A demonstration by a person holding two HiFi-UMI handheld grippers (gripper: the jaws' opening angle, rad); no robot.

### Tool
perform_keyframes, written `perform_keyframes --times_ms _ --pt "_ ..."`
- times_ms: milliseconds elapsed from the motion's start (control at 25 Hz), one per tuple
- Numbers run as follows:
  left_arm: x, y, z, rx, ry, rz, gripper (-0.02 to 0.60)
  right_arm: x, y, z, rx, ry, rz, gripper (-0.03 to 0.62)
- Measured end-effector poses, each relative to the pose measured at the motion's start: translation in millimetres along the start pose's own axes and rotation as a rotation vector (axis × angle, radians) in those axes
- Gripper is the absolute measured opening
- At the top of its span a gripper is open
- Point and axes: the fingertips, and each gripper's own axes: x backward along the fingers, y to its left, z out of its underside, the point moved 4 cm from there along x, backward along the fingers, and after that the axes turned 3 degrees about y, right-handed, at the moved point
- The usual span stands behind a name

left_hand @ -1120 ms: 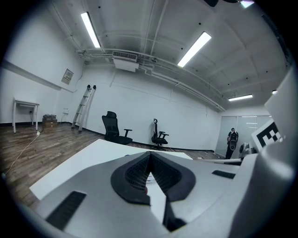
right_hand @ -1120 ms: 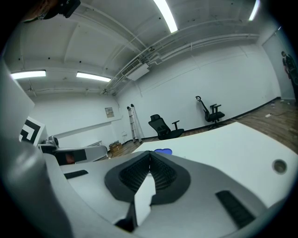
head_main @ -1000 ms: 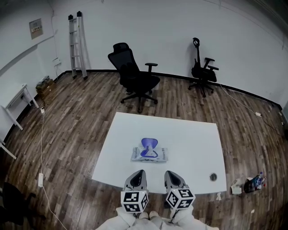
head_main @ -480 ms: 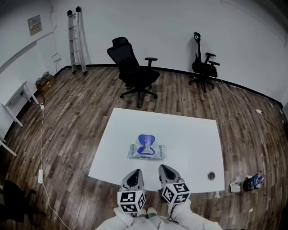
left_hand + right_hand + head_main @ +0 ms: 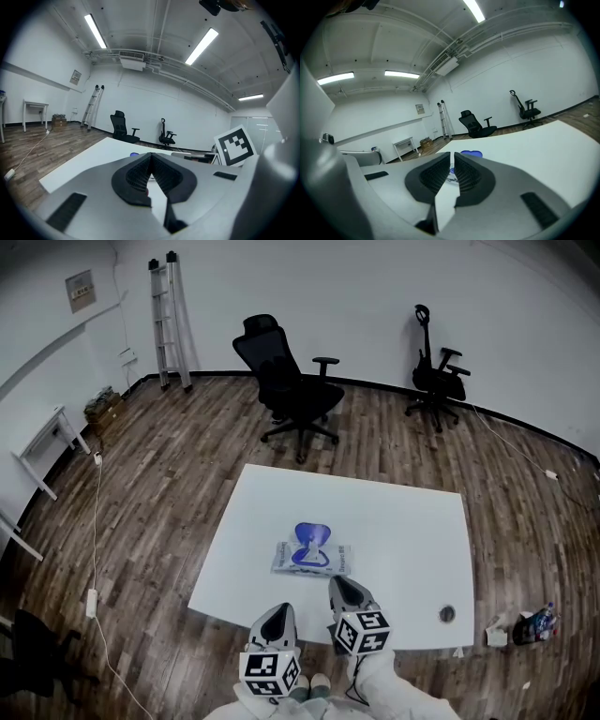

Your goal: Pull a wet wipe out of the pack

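Pack [image 5: 311, 559] lies flat mid-desk [image 5: 403, 521], in the same spot as a second ago. Its blue lid [image 5: 311, 536] looks flipped open on the far side. Whether a wipe tab sticks out of the opening is too small to tell. Main change: the right gripper [image 5: 345, 589] has come forward from the near side of the pack, where it sat level with the left gripper [image 5: 278, 617]. Its tip is now just short of the pack's near right corner, close but not touching. The left one has barely shifted and hangs further back on the near side of the pack, well apart from it, by the desk's near edge. Right jaws are together with only a thin slit between the pads and nothing in it, and the pack shows just past the tips in the right gripper view. Left jaws meet at the tips as well and are empty. Judgement: this is the approach, with the right gripper leading for the pinch. No wipe is out yet. The right jaws need to part before they drop onto the opening. The left gripper probably has to come in and pin the pack, or the whole pack may lift with the pull.
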Motion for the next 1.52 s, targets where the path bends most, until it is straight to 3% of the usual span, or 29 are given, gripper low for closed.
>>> perform_keyframes --times_ms 1520 --pt "5 31 19 -0.002 0.034 -0.113 -0.002 -90 -30 26 0.028 0.148 0.001 0.072"
